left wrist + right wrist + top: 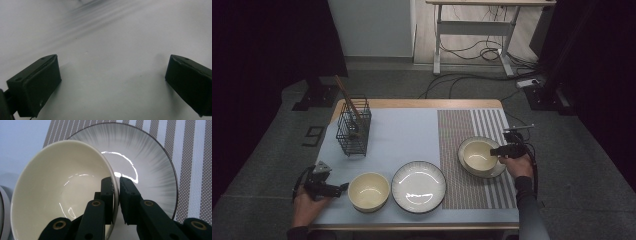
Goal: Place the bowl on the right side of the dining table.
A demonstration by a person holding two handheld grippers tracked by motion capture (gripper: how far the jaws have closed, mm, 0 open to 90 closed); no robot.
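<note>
A cream bowl (479, 155) (62, 195) sits in a grey-streaked plate (501, 170) (150, 170) on the striped placemat (462, 125) (195, 157) at the right. My right gripper (498, 150) (116, 180) straddles the bowl's near rim, one jaw inside and one outside. The jaws stand narrow, and a thin slit shows between the outer pad and the rim. My left gripper (343, 187) (112, 85) rests low at the front left with its jaws wide apart over the pale table cover (112, 45), nothing between them.
A second cream bowl (369, 191) stands just right of the left gripper, with another plate (418, 186) beside it at front centre. A wire basket (353, 131) holding wooden utensils (344, 92) stands at the back left.
</note>
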